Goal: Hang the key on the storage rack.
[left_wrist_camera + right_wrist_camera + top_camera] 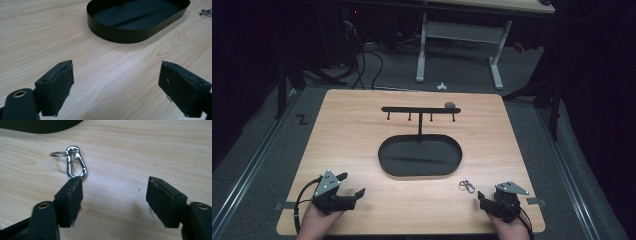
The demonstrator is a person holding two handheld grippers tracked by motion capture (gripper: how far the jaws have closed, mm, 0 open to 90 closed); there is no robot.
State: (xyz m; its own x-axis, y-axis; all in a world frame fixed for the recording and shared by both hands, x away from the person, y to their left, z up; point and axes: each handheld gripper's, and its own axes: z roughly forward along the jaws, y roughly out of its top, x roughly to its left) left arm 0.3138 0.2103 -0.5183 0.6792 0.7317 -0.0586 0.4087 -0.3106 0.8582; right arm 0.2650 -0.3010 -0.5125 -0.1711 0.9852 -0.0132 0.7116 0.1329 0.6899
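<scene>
Carabiner (75,163) lies beyond the right gripper (115,200) fingers' left tip

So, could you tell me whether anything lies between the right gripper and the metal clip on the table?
Nothing visible does. The right gripper is open just short of the metal clip, which lies flat on bare wooden table off its left jaw's tip. The black tray sits beyond the clip.
</scene>
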